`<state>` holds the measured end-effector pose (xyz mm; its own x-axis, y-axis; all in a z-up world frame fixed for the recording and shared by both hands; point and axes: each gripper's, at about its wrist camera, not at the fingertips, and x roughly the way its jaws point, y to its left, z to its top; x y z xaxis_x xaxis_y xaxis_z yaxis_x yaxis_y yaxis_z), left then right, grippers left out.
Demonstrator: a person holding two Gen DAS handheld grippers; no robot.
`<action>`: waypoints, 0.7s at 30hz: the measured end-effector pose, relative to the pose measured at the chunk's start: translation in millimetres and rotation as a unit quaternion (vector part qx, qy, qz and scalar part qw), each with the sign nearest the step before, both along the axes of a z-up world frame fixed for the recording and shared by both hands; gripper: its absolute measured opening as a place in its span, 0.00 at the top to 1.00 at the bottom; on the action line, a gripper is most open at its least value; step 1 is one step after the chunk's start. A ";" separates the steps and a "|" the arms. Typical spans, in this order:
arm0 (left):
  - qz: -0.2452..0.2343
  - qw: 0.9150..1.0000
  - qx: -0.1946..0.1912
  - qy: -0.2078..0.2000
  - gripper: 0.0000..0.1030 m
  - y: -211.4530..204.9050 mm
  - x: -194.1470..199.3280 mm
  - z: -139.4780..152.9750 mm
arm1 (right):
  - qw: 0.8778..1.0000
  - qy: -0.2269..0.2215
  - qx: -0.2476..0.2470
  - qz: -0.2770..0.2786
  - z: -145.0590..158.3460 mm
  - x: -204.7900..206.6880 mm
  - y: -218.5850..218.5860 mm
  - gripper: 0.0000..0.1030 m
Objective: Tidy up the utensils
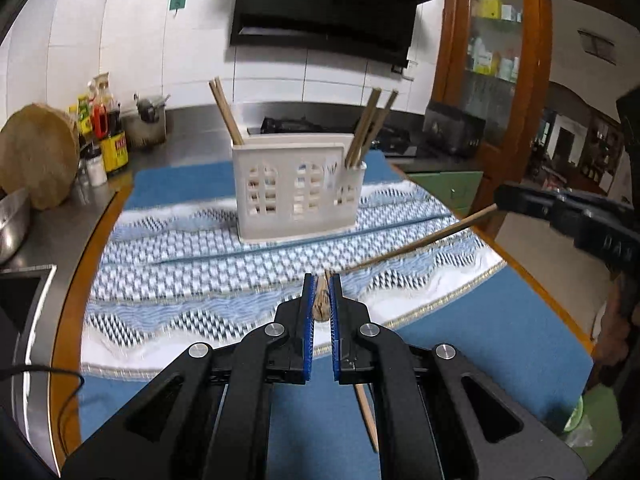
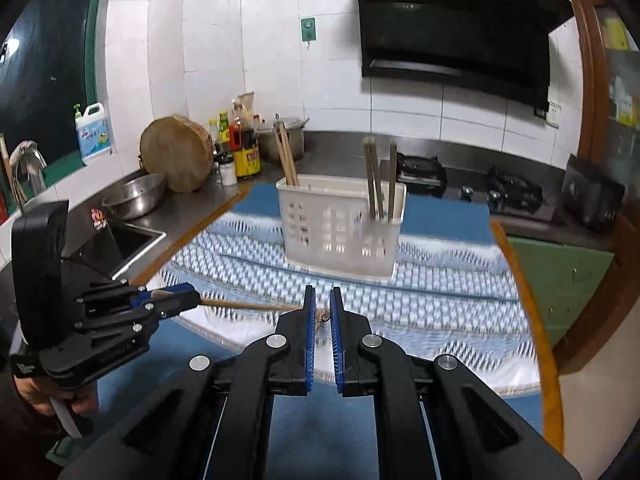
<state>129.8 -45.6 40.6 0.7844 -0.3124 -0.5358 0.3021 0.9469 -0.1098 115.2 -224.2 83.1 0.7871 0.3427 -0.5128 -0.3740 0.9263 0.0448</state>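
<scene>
A white perforated utensil holder (image 1: 296,196) (image 2: 340,228) stands upright on a blue and white patterned cloth (image 1: 208,256), with wooden chopsticks in its left and right ends. My left gripper (image 1: 322,278) (image 2: 192,298) is shut on a chopstick (image 1: 366,412) whose end shows between the blue pads. My right gripper (image 2: 322,290) (image 1: 504,198) is shut on a second chopstick (image 1: 420,240), which slants down toward the left fingertips. In the right wrist view a chopstick (image 2: 248,305) reaches from the left gripper toward the right one. Both grippers hang above the cloth, in front of the holder.
A round wooden chopping board (image 2: 176,156), sauce bottles (image 2: 236,136), a steel bowl (image 2: 136,196) and a sink (image 2: 128,240) line the counter on the left. A gas stove (image 2: 512,192) sits behind the holder, under a black range hood (image 1: 328,8). A wooden cabinet (image 1: 492,60) stands to the right.
</scene>
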 end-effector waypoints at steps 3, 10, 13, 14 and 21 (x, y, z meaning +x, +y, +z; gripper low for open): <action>-0.003 1.000 0.000 -0.007 0.94 0.8 10.2 10.9 | 1.000 -0.003 -0.004 0.006 15.2 14.8 -1.6 0.93; -0.009 1.000 0.002 -0.023 0.94 6.0 40.9 44.7 | 1.000 -0.019 -0.012 0.004 60.9 48.8 -7.6 0.93; -0.008 1.000 -0.002 -0.028 0.94 10.5 57.8 61.4 | 0.999 -0.030 -0.018 -0.002 80.0 61.3 -12.0 0.93; -0.008 0.999 -0.004 -0.030 0.94 12.1 63.1 66.8 | 0.999 -0.036 -0.023 -0.006 87.0 65.5 -12.8 0.93; 0.003 0.997 0.005 -0.073 0.94 10.9 98.5 114.6 | 0.996 -0.064 -0.047 -0.030 120.3 105.5 -16.0 0.93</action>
